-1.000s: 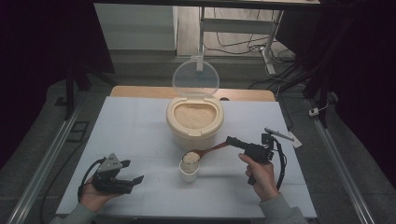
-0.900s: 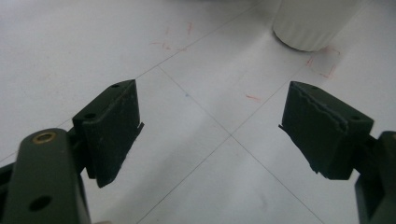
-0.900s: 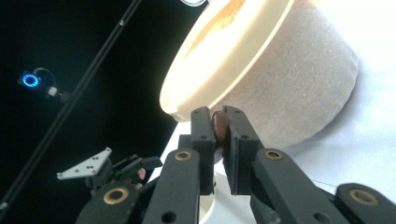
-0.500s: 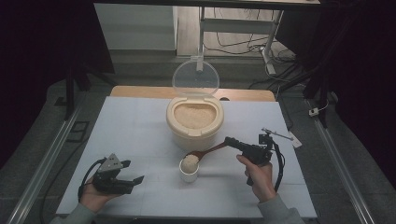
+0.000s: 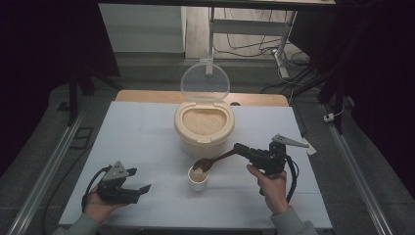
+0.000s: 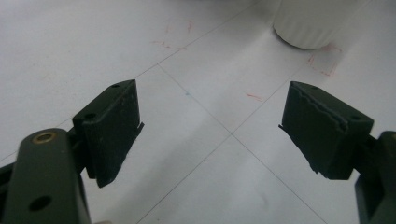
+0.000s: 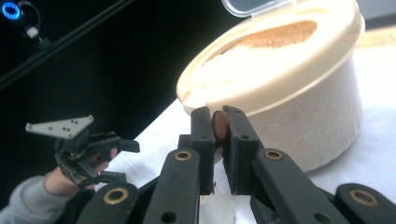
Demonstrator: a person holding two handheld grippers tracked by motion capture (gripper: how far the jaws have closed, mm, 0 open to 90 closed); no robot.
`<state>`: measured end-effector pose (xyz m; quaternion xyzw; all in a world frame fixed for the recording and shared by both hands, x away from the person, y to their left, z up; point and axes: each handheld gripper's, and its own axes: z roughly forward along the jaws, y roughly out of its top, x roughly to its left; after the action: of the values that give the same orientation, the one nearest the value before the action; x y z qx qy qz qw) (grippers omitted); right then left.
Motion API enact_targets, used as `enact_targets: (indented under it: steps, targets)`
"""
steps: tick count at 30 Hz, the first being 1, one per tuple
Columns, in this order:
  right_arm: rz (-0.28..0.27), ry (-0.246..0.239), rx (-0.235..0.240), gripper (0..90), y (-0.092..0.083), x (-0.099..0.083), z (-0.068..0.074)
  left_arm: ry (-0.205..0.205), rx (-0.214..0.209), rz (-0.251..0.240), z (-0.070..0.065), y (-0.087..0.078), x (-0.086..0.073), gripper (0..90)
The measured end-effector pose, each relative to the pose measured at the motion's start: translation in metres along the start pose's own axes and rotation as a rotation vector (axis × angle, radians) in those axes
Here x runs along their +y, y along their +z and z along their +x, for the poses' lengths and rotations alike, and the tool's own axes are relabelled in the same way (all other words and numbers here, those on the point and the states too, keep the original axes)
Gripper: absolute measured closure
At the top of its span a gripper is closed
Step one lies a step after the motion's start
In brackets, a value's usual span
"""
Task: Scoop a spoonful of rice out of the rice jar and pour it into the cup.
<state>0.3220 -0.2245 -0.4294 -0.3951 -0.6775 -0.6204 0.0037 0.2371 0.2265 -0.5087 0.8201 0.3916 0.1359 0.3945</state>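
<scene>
The right tongs (image 5: pixel 241 148) are clamped on a spoon (image 5: pixel 211 162) tipped over the cup (image 5: pixel 198 180) before the tub (image 5: pixel 204 128), while the left tongs (image 5: pixel 141 191), left of the cup, stand apart.

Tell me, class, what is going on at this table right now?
A person is scooping rice-like grain with a hand-held tool in each hand. The right tool is shut on the handle of a brown spoon, whose bowl hangs over a small white cup that already holds some grain. Just behind stands a cream container full of grain, its clear lid tipped up. The left tool rests open on the white table, holding nothing.
</scene>
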Motion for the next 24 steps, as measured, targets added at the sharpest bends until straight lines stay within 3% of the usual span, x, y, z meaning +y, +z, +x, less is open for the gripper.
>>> enact_targets:
  steps: [5,12,24]
  targets:
    - [-0.001,-0.054,-0.001,83.1,-0.002,0.0,0.006,0.003,-0.001,0.0,-0.001,0.0,0.0,19.2]
    - [-0.014,-0.043,0.011,83.1,-0.005,0.0,0.001,-0.001,-0.001,-0.002,0.0,0.0,0.0,19.3]
    - [-0.05,-0.083,0.032,83.1,-0.022,0.007,0.002,-0.006,0.0,-0.002,0.001,0.0,0.0,19.2]
